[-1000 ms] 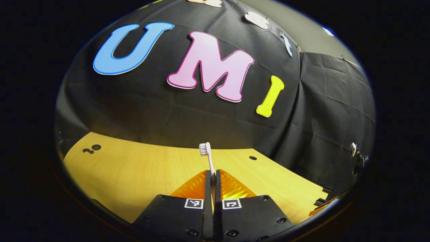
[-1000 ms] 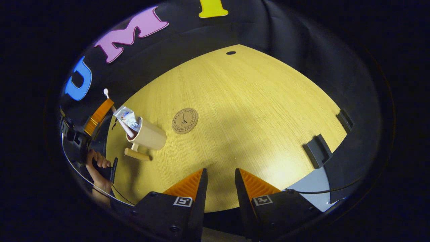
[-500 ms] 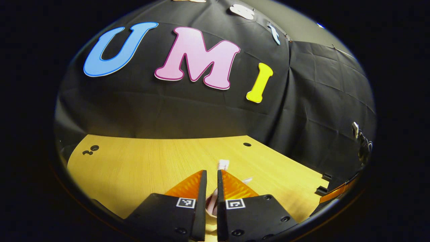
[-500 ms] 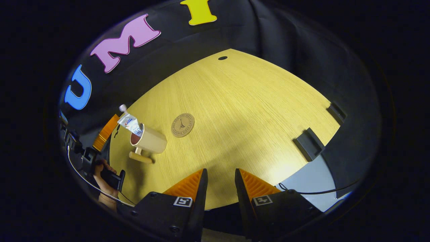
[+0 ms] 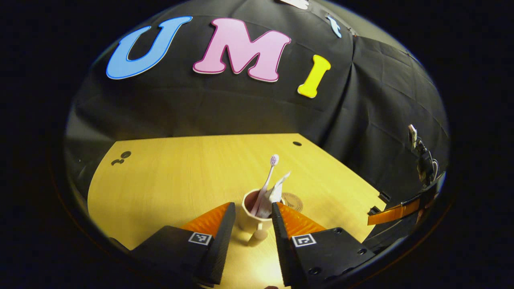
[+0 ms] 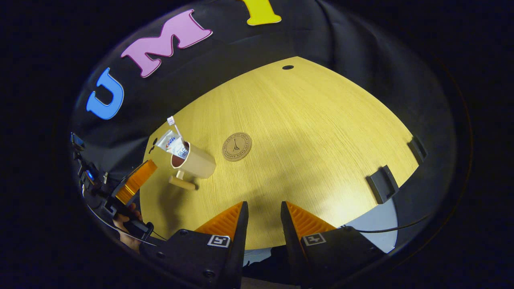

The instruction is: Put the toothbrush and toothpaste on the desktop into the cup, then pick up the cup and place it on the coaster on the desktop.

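A recording booth, not a home. Black cloth (image 5: 225, 112) walls in a bare wooden bench (image 6: 305, 132). Cables (image 5: 421, 160) hang at one side.

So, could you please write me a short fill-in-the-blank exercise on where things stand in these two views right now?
1. The toothbrush and the toothpaste both stand inside the ____.
2. The cup stands on the desktop, beside the round ____, not on it.
3. The left tongs are ____ and hold nothing.
4. The right tongs hang over the bare desktop, holding ____.

Missing words: cup; coaster; open; nothing
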A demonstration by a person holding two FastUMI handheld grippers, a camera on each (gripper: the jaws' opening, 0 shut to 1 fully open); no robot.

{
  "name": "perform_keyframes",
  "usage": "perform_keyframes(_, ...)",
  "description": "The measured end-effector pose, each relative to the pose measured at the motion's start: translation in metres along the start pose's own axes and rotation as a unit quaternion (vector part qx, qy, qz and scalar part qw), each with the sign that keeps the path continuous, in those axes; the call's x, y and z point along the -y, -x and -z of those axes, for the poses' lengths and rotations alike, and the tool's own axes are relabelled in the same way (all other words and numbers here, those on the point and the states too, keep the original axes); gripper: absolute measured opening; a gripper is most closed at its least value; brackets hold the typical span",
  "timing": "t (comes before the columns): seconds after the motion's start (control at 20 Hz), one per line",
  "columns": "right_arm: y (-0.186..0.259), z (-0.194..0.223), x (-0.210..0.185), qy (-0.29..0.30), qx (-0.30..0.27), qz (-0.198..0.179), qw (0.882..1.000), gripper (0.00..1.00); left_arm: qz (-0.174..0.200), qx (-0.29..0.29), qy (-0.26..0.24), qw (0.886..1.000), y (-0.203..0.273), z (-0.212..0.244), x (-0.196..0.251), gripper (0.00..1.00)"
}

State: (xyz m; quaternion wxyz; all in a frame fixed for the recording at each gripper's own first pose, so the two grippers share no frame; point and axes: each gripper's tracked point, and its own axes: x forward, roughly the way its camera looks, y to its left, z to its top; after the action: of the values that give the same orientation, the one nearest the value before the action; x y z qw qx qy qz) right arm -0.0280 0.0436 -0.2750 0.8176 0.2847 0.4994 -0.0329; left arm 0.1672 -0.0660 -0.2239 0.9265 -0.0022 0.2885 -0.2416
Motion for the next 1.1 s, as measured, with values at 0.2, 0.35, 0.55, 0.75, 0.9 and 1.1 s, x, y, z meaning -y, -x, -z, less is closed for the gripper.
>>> perform_keyframes(0.2, -0.010, 0.002, -0.003, -0.002, -0.008, -0.010, 1.000, 0.50, 0.007, -0.084, -0.010, 0.996, 0.016, 0.035, 0.007, 0.67)
perform_keyframes(0.35, -0.013, -0.001, 0.000, -0.012, -0.003, -0.009, 1.000, 0.50, 0.016, -0.154, -0.032, 0.987, 0.012, 0.055, 0.007, 0.69)
perform_keyframes(0.55, -0.008, -0.001, 0.013, -0.038, 0.008, 0.000, 0.999, 0.50, 0.030, -0.210, -0.038, 0.977, -0.010, 0.069, 0.010, 0.69)
perform_keyframes(0.75, 0.001, 0.002, 0.035, -0.078, 0.023, 0.021, 0.996, 0.50, 0.026, -0.242, -0.038, 0.969, -0.039, 0.079, 0.009, 0.69)
perform_keyframes(0.9, 0.003, 0.006, 0.050, -0.109, 0.037, 0.036, 0.993, 0.51, 0.021, -0.250, -0.053, 0.967, -0.056, 0.082, 0.004, 0.67)
perform_keyframes(1.1, 0.004, 0.015, 0.061, -0.147, 0.044, 0.047, 0.987, 0.50, 0.029, -0.278, -0.067, 0.958, -0.071, 0.096, 0.006, 0.64)
